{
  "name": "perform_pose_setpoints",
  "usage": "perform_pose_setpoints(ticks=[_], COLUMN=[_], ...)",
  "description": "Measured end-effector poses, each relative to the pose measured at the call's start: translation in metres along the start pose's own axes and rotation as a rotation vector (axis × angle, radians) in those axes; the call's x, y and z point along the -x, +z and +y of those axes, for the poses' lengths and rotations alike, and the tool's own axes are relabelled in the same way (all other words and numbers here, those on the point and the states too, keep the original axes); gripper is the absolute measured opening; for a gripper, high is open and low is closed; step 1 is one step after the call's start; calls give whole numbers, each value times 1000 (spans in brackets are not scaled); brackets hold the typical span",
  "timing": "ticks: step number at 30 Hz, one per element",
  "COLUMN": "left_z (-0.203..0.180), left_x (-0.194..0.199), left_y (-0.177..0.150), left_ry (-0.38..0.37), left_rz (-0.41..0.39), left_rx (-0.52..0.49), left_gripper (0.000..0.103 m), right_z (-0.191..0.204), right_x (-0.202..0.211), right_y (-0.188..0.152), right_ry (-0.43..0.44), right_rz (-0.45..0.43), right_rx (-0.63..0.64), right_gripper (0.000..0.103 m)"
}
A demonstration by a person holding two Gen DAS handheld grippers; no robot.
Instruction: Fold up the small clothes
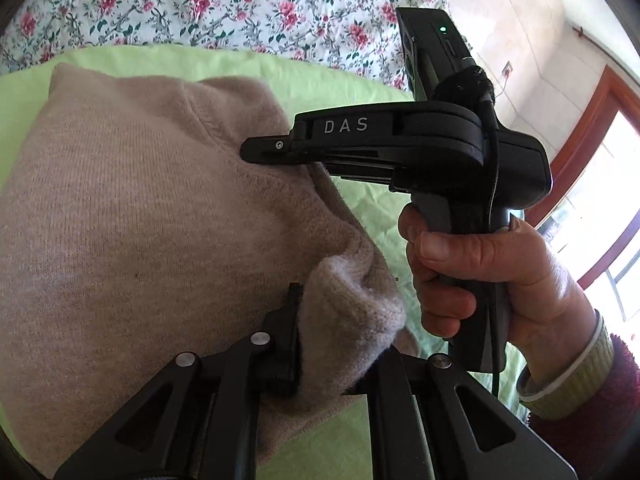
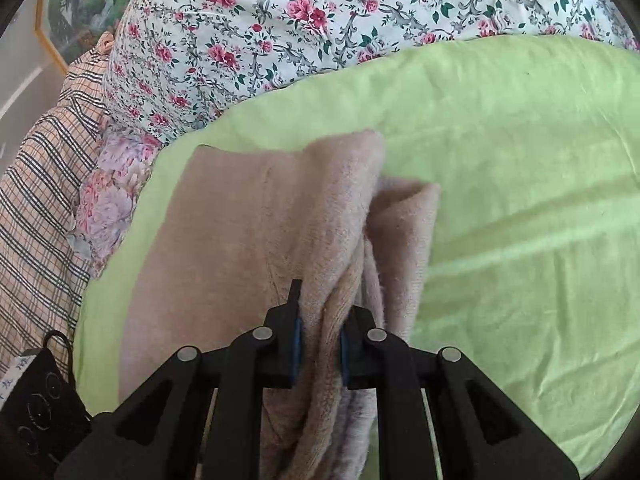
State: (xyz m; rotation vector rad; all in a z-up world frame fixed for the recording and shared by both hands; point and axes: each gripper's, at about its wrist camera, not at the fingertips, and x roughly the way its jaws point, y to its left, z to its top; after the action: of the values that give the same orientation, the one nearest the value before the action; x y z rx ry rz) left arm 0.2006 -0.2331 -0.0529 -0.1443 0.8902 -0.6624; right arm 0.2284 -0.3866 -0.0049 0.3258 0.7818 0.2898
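A beige knit sweater (image 1: pixel 132 208) lies on a light green sheet (image 1: pixel 312 80). At the bottom of the left wrist view my left gripper (image 1: pixel 336 340) is shut on a bunched fold of the sweater's near right edge; cloth hides its right finger. My right gripper (image 1: pixel 260 150), held by a hand (image 1: pixel 480 264), reaches in from the right and pinches the sweater's edge farther up. In the right wrist view the right gripper (image 2: pixel 320 332) is shut on a thick fold of the sweater (image 2: pixel 224 220), which its blue pads (image 2: pixel 297 340) squeeze.
A floral quilt (image 2: pixel 320 20) is heaped behind the green sheet (image 2: pixel 520 200). Plaid cloth (image 2: pixel 40 200) and a black device (image 2: pixel 40 412) lie at the left. A wood-framed window (image 1: pixel 600 168) stands at the right, past the bed's edge.
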Motion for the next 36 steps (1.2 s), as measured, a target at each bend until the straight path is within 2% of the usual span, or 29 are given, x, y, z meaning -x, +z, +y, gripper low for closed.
perform_pose_setpoints(ticks=[3, 5, 7, 8, 10, 11, 12, 13, 17, 21, 24, 28, 30, 32, 33, 34, 35, 36], left_z=[6, 10, 9, 9, 7, 9, 11, 17, 46, 90, 121, 153, 168, 176, 176, 176, 175, 173], left_x=[6, 13, 25, 33, 49, 59, 70, 81, 109, 111, 103, 67, 46, 32, 30, 27, 25, 24], left_y=[1, -1, -5, -7, -9, -11, -12, -14, -9, 9, 15, 29, 32, 36, 38, 40, 41, 42], left_ry=[-20, -46, -63, -70, -75, -77, -70, -58, -36, 5, -35, -26, -65, -108, -118, -121, -137, -143], left_rz=[18, 32, 41, 37, 31, 24, 14, 2, -30, -45, -9, 55, 103, 109, 101, 99, 98, 99], left_rx=[16, 32, 39, 36, 33, 37, 43, 53, 106, 192, 261, 301, 337, 355, 343, 325, 313, 312], left_gripper=[13, 24, 28, 29, 39, 49, 59, 62, 79, 81, 82, 83, 94, 94, 91, 86, 64, 60], right_z=[5, 8, 8, 7, 6, 3, 1, -2, -14, -21, -20, -25, -25, -23, -21, -21, -19, -15], right_x=[0, 4, 7, 10, 16, 20, 24, 27, 40, 34, 24, 6, -3, -8, -10, -12, -13, -11], right_y=[0, -2, -4, -7, -11, -15, -18, -20, -29, -30, -29, -27, -28, -28, -28, -28, -29, -29], right_ry=[-31, -67, -103, -123, -152, -166, -168, -158, -54, 8, 26, 60, 77, 84, 95, 117, 119, 109], right_rz=[-9, -13, -9, -7, -8, -6, -4, -7, -31, -19, 0, 37, 56, 68, 75, 89, 90, 84], right_rx=[22, 41, 42, 39, 27, 10, -9, -28, -127, -189, -193, -219, -230, -215, -213, -226, -239, -229], right_gripper=[17, 20, 28, 29, 39, 43, 52, 58, 68, 70, 70, 70, 70, 69, 60, 44, 42, 37])
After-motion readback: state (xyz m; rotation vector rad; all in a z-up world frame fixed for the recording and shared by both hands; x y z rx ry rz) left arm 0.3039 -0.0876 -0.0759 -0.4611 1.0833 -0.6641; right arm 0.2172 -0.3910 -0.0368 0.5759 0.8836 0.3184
